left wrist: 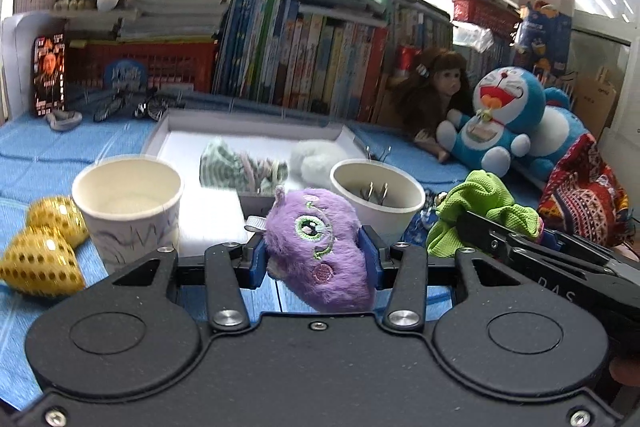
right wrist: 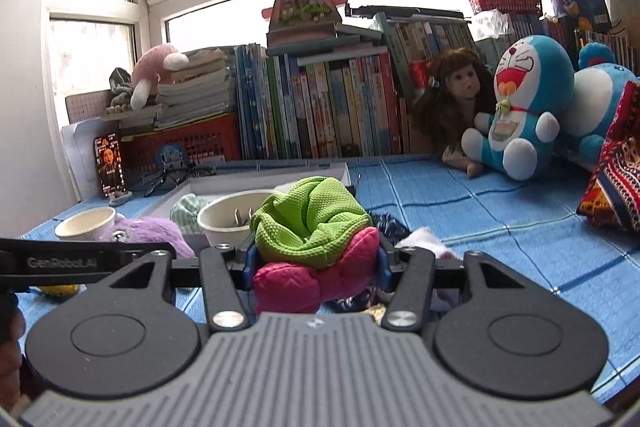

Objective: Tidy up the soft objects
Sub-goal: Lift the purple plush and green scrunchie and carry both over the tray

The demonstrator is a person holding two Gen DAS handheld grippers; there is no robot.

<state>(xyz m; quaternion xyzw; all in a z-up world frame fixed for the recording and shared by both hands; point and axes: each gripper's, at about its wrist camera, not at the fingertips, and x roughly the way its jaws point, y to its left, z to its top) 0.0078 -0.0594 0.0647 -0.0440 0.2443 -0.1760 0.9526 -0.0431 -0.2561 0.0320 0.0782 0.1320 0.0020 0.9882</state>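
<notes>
While our left gripper [left wrist: 316, 257] clamps the purple plush toy [left wrist: 320, 251] between its pads near the white tray [left wrist: 160, 135], our right gripper [right wrist: 316, 261] squeezes the green-and-pink cloth bundle [right wrist: 312, 227].

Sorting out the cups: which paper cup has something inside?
The plain white cup beside the purple plush; metal prongs show inside. The zigzag-patterned cup looks empty.

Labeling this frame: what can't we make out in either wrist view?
- Left wrist view: underside of the purple plush, hidden by the left gripper.
- Left wrist view: contents of the left paper cup, washed out.
- Right wrist view: dark fabric behind the green-and-pink soft toy, mostly covered by the right gripper.
</notes>
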